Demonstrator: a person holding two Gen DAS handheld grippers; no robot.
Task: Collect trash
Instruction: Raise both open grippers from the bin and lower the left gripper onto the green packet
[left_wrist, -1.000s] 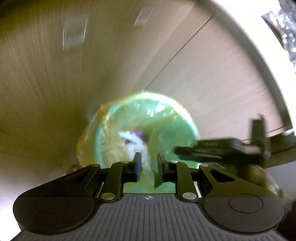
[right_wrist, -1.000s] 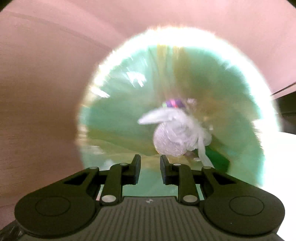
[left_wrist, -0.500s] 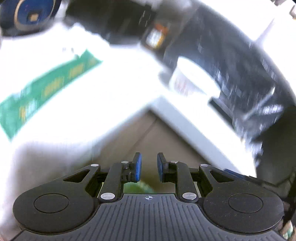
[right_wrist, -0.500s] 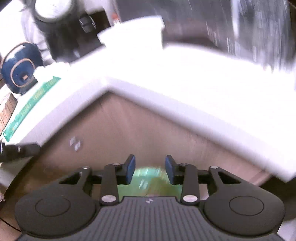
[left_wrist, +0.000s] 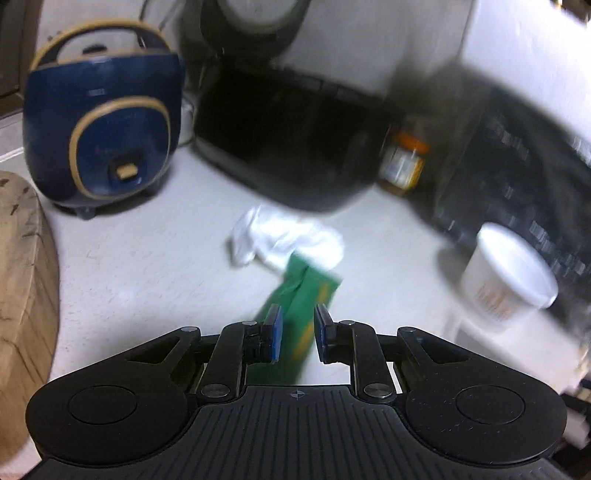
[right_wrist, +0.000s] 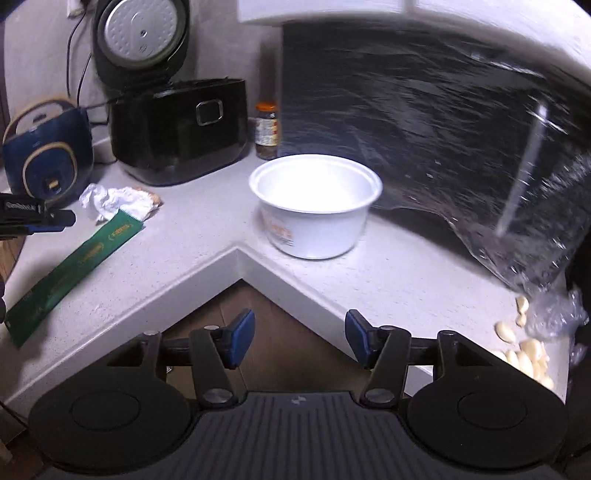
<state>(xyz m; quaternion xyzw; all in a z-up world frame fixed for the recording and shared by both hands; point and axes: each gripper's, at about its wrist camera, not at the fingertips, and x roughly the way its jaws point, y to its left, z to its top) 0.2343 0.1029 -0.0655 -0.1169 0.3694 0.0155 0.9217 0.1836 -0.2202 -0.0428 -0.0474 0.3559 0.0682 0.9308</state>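
Left gripper (left_wrist: 297, 334) low over the counter (left_wrist: 147, 266), blue pads a narrow gap apart, straddling the near end of the green wrapper (left_wrist: 304, 299) from above; contact with the wrapper impossible to judge. Just past the wrapper's far end, a crumpled white tissue (left_wrist: 284, 240), touching it. Beyond that, a black cooker (left_wrist: 288, 136), a navy cooker (left_wrist: 103, 122) to its left, an orange-capped jar (left_wrist: 404, 166) to its right. Wooden block (left_wrist: 22, 295) at the left edge; white bowl (left_wrist: 506, 273) at right, blurred.

Right gripper (right_wrist: 300, 338) wide apart, empty, hanging off the counter's inner corner above brown floor (right_wrist: 258, 332). Wrapper (right_wrist: 74, 275) flat on the left counter wing, tissue (right_wrist: 110, 201) at its far tip. Bowl (right_wrist: 314, 203) near the corner. Peeled garlic cloves (right_wrist: 524, 354) and clear plastic (right_wrist: 554, 314) far right.
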